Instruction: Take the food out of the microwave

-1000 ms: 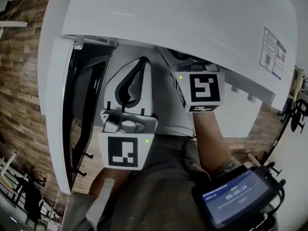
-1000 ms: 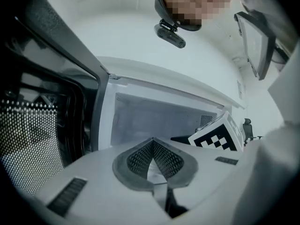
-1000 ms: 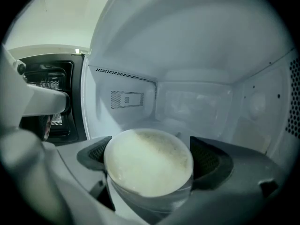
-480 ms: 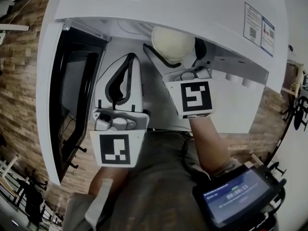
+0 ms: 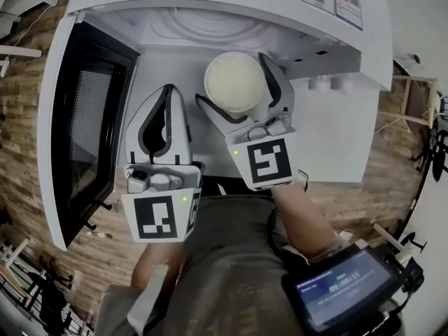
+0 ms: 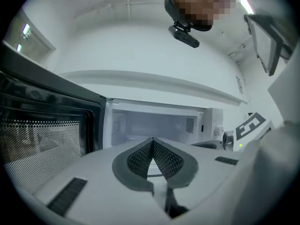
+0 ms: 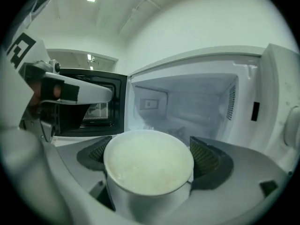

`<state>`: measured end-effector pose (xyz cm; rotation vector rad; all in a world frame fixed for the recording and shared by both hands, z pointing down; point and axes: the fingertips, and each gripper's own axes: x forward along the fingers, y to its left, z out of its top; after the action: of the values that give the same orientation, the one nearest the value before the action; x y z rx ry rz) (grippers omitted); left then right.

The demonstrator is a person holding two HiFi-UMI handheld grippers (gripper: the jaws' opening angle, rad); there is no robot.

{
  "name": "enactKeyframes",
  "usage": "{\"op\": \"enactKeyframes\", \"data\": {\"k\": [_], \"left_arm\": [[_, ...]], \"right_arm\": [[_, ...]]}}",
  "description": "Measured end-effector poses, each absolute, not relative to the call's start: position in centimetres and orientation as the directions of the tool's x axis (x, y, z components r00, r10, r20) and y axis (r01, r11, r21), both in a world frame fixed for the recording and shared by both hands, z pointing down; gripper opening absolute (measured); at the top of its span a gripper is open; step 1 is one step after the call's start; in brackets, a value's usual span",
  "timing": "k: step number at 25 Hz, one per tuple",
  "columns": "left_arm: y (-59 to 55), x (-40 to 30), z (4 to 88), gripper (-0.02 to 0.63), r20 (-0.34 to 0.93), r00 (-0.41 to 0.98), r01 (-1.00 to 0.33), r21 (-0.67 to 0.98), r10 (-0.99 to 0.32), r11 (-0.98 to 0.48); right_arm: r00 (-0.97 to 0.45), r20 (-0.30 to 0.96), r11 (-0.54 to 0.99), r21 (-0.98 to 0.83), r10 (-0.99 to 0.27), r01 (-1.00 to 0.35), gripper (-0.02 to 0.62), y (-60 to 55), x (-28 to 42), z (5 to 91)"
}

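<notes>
Right fingers (image 7: 206, 159): I log them spread wide, one pad on each side of a white bowl (image 7: 147, 172), pressed to its wall.
Bowl: upright, filled with pale food (image 5: 234, 82), held just in front of the open microwave (image 5: 210, 19) cavity.
Right gripper (image 5: 232, 81): angled up and left toward the cavity, marker cube nearest me, forearm (image 5: 308, 219) running back to lower right.
Left fingers (image 6: 164, 159): I read the tips together, nothing between them.
Left gripper (image 5: 168, 93): beside the right one, pointing at the opening, near the microwave door (image 5: 84, 117), which stands open at left.
</notes>
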<state>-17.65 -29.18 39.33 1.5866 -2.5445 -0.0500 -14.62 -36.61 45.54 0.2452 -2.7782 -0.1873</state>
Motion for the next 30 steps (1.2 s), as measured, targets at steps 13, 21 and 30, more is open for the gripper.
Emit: {"op": "enactKeyframes", "data": {"k": [13, 21, 30], "left_arm": [[-28.4, -12.7, 39.8, 0.006, 0.114, -0.399, -0.909, 0.084, -0.910, 0.409], [-27.9, -12.7, 39.5, 0.006, 0.112, -0.409, -0.905, 0.080, -0.906, 0.419], [-27.4, -13.1, 39.7, 0.006, 0.123, -0.408, -0.906, 0.070, -0.904, 0.418]], "right_arm": [[-0.884, 0.439, 0.985, 0.113, -0.164, -0.127, 0.526, -34.1, -8.0, 50.7], [-0.867, 0.478, 0.990, 0.095, -0.137, -0.104, 0.526, -33.7, -7.1, 52.6], [-0.853, 0.505, 0.991, 0.078, -0.131, -0.107, 0.526, -34.1, -6.6, 53.5]]}}
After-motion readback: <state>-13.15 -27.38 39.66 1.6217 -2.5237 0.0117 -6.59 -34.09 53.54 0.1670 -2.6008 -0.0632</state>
